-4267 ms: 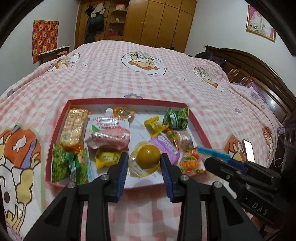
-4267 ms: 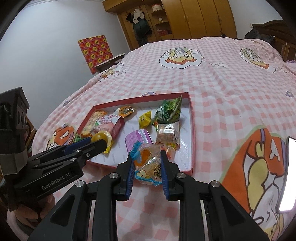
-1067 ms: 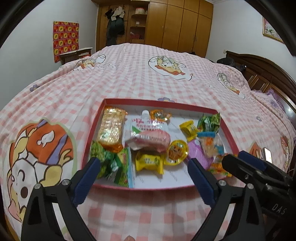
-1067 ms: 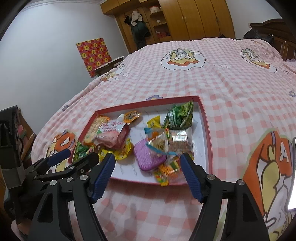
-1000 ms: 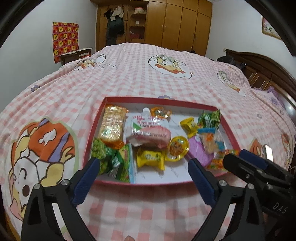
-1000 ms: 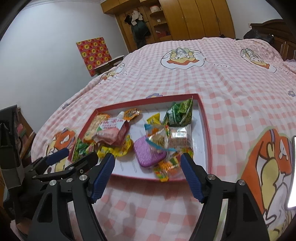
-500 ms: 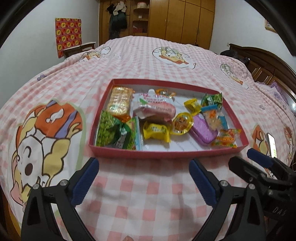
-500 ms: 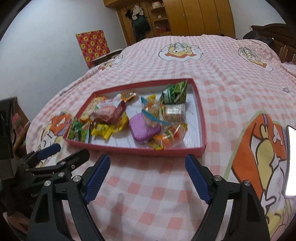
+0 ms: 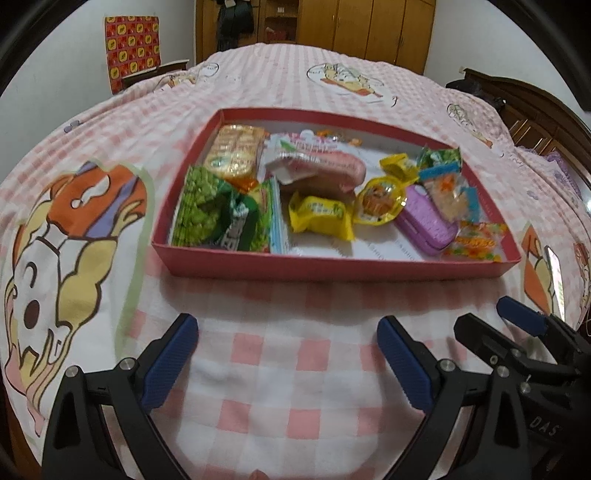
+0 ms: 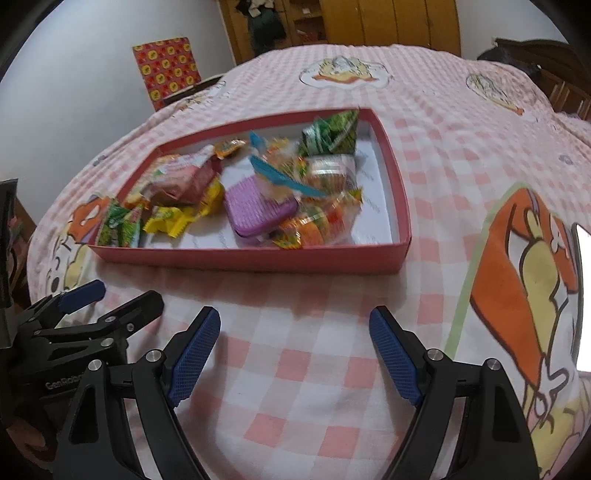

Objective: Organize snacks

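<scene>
A shallow red box (image 9: 332,267) (image 10: 258,256) lies on the pink checked bedspread, holding several snack packets. Among them are a green pea bag (image 9: 201,208), a gold cracker pack (image 9: 234,153), a pink pack (image 9: 325,170), a yellow candy (image 9: 319,214), a purple case (image 9: 424,219) (image 10: 258,206) and a gummy bag (image 9: 476,242) (image 10: 317,225). My left gripper (image 9: 287,332) hangs open over the bedspread in front of the box, holding nothing. My right gripper (image 10: 294,325) is likewise open and empty, short of the box's near wall.
The bed is wide, with cartoon prints on the cover. A lit phone (image 10: 583,302) lies to the right of the box. A dark wooden headboard (image 9: 535,107) stands at the right, wardrobes (image 9: 369,29) behind, a red patterned panel (image 9: 131,50) at the left wall.
Both grippers have let go of their snacks into the box, opened wide, and pulled back and down toward the near side of the bed. The box now sits farther ahead.
</scene>
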